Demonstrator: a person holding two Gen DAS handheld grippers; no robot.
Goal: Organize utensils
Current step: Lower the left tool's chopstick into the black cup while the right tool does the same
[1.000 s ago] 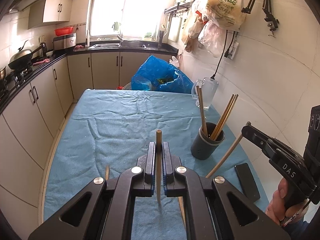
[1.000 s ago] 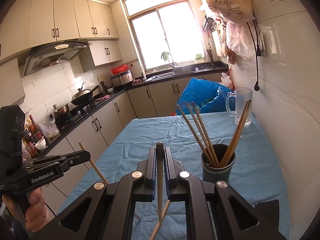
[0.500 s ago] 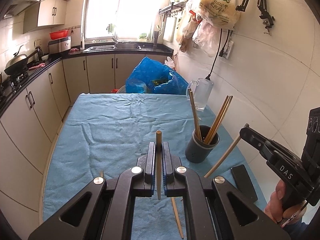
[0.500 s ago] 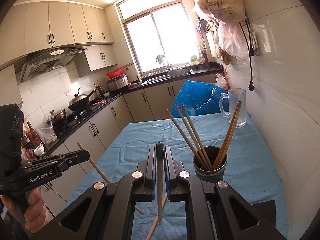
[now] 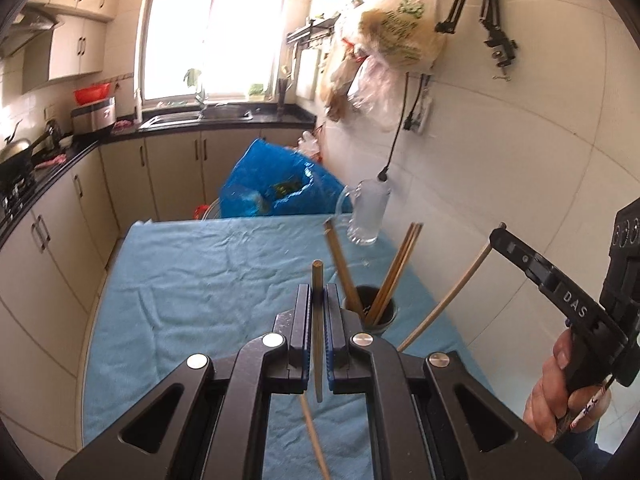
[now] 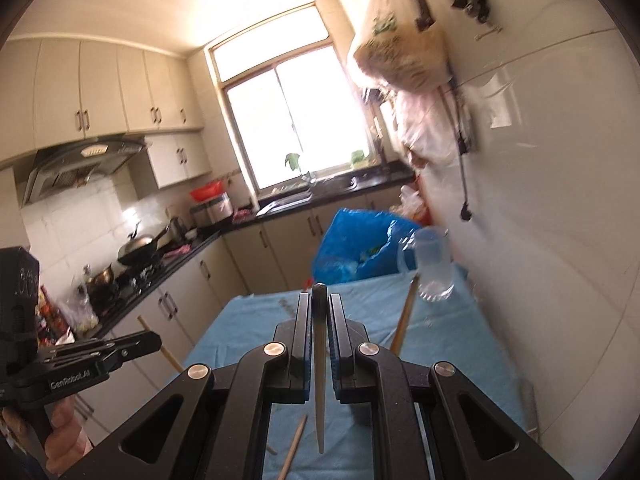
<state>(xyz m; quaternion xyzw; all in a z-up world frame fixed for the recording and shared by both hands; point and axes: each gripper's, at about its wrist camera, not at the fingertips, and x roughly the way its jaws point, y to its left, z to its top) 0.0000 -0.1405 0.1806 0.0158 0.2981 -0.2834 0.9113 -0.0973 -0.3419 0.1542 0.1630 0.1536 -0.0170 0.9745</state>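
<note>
Over wrinkled blue cloth [image 5: 192, 280] | left gripper [image 5: 318, 332], right gripper [image 6: 319, 332]: jaws clamping slender wooden chopsticks [image 5: 318, 320]

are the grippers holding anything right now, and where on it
Each holds one chopstick: the left gripper is shut on a chopstick near its thick end, the right gripper likewise on its chopstick.

Left hand-held gripper [image 5: 318, 300] clamped, right hand-held gripper [image 6: 320, 312] too — raised

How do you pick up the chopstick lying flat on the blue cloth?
Pinch the loose chopstick near its middle, coming straight down with a finger on each side. It lies flat on the blue cloth, long and thin, so the middle probably keeps it level.
</note>
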